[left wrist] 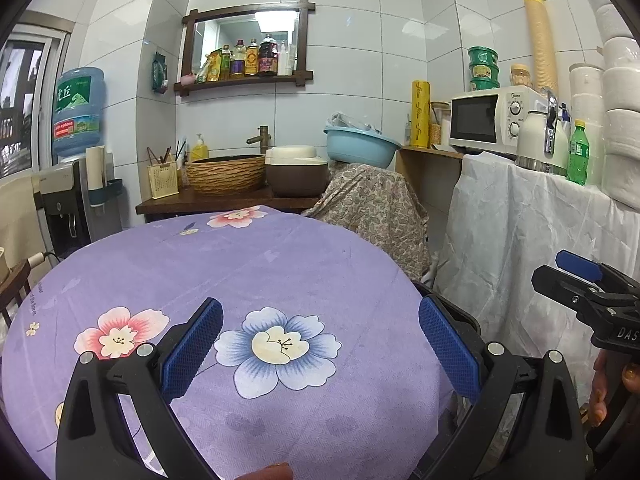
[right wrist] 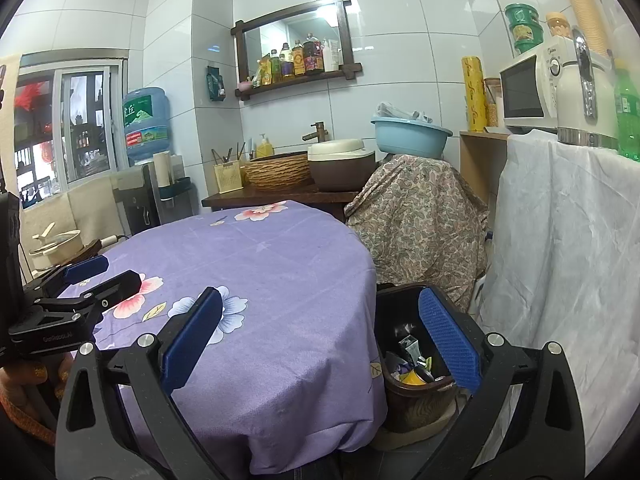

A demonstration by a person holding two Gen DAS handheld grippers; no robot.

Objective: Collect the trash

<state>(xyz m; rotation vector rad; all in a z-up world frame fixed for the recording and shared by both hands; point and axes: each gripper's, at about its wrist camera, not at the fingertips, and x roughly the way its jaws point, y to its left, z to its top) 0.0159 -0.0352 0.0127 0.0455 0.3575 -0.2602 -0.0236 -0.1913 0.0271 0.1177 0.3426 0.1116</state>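
Right wrist view | my right tool spread, empty | left tool spread, empty over table | trash bin beside table holds wrappers | no trash visible on cloth; collecting looks finished or nearly so.

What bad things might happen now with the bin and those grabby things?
1. The trash bin sits tight against the hanging purple tablecloth, so a hand-held gripper might snag the cloth.
2. The right hand-held gripper, jaws open and empty, hangs near the bin's rim and might bump it.
3. The left hand-held gripper is close beside it; they might knock together.
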